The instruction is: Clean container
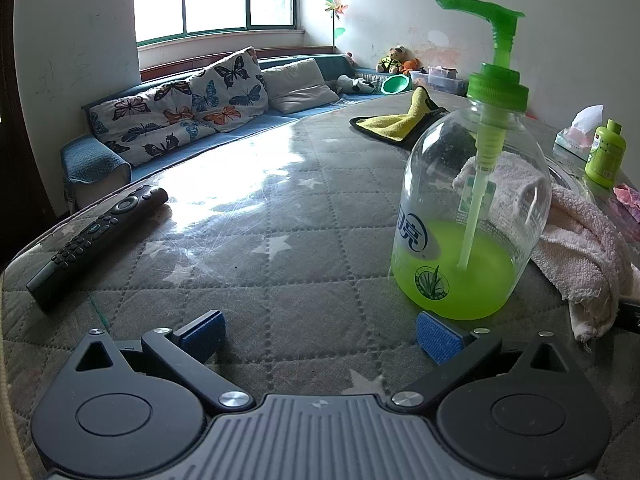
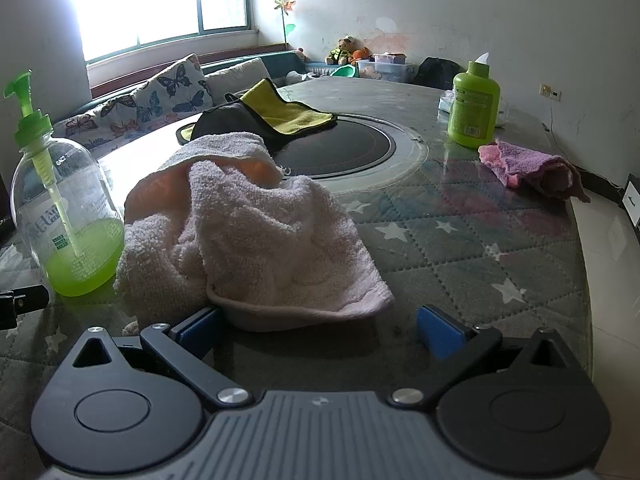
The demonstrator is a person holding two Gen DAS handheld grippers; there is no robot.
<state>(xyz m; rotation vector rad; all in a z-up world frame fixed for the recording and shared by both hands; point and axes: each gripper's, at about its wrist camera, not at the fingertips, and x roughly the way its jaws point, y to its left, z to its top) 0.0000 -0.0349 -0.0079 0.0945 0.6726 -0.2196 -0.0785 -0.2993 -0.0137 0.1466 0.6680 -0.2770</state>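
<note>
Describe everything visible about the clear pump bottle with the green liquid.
The clear plastic pump bottle stands upright on the quilted star-patterned table cover. It has a rounded, dome-shouldered body, a ribbed green screw collar, a green pump head and a pale dip tube reaching into bright green liquid that fills roughly the bottom quarter. Printed labels include an aloe emblem. The pale pink terry towel lies bunched right beside it, seemingly against its side. Neither open gripper touches it.

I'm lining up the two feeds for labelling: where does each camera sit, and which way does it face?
Left wrist: on the left gripper, low over the table, facing the pump bottle and remote control; open blue-padded fingers show.
Right wrist: on the right gripper, facing the pink towel; open fingers show.
Shared: pump bottle, pink towel, yellow cloth, small green bottle.
</note>
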